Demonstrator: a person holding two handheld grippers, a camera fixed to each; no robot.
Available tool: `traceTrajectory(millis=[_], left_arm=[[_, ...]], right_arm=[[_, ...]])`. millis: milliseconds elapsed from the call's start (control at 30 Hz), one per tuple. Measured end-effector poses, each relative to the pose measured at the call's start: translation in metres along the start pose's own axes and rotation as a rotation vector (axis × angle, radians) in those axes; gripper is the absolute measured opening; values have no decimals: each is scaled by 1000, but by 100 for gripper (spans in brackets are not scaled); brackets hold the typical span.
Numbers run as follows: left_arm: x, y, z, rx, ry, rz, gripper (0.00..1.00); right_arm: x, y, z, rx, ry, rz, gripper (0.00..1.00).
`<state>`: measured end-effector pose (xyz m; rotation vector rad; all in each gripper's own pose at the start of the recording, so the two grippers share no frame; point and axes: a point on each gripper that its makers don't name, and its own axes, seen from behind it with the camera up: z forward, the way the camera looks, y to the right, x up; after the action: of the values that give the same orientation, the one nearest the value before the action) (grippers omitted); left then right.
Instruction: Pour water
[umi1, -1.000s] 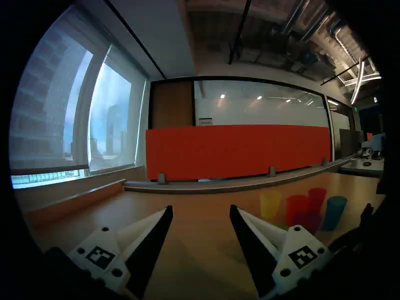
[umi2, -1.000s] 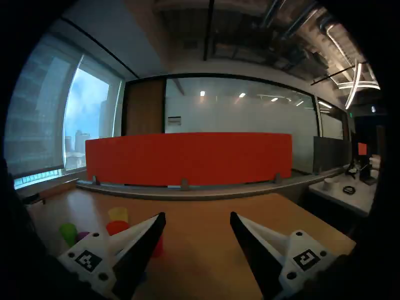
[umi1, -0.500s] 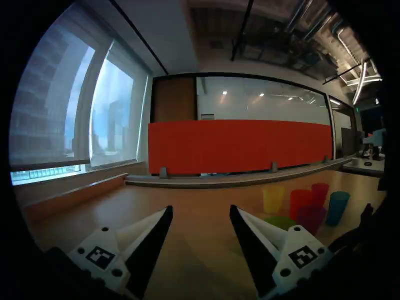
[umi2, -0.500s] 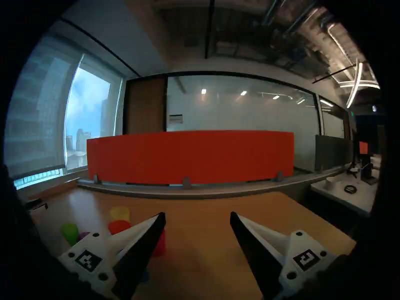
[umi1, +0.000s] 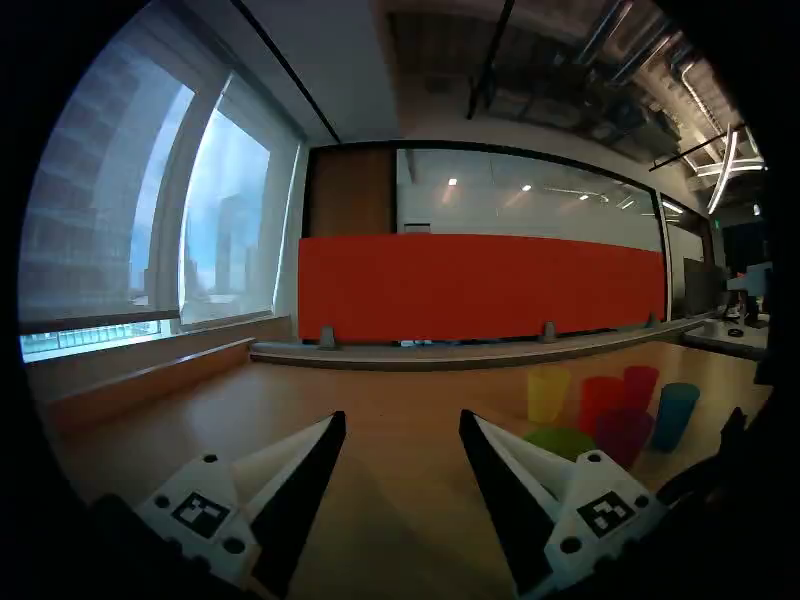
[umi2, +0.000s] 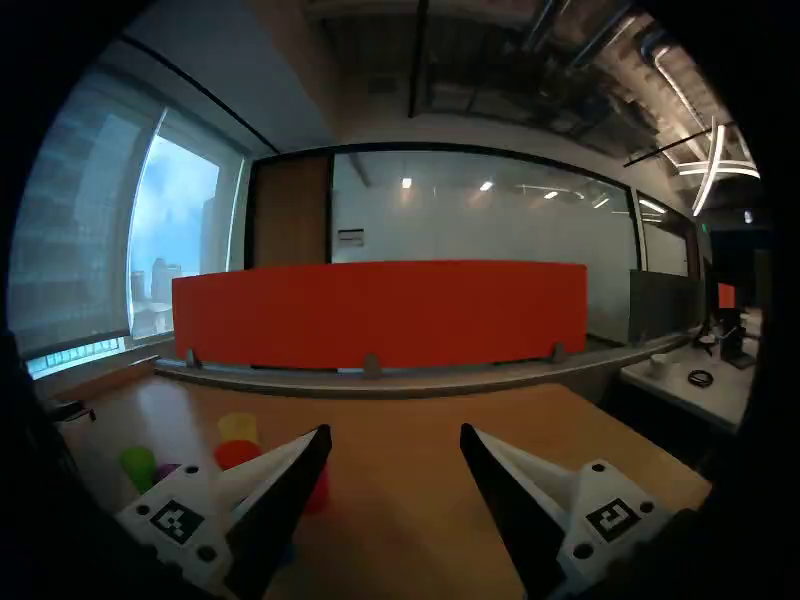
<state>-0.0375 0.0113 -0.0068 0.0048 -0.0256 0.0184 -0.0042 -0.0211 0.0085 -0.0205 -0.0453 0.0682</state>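
Left gripper view: the left gripper (umi1: 401, 418) is hovering low over the wooden tabletop (umi1: 400, 385), its two fingers spread wide and gripping nothing. Beyond its right finger, a cluster of plastic cups is standing on the tabletop, short of the far edge. A yellow cup (umi1: 547, 393), a red cup (umi1: 600, 398), a pink cup (umi1: 641, 384) and a teal cup (umi1: 675, 414) are standing upright close together. A green cup (umi1: 560, 441) and a purple cup (umi1: 623, 436) are sitting just in front of them. An orange divider (umi1: 480, 287) is running along the tabletop's far edge.

In the right gripper view, the right gripper (umi2: 395, 432) is hanging over the same tabletop, jaws wide apart and holding nothing. There the cups are showing beside and partly behind its left finger, toward the tabletop's left edge.
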Motion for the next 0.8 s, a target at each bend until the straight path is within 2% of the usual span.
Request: traceTrajectory(millis=[467,800], left_arm=[[-1,2,0,-5,-3,0,84],[-1,1,0,-5,-3,2,84]], right_arm=[[0,2,-2,-1,5,0,100],[-6,13,-9,-29,46,-26,100]])
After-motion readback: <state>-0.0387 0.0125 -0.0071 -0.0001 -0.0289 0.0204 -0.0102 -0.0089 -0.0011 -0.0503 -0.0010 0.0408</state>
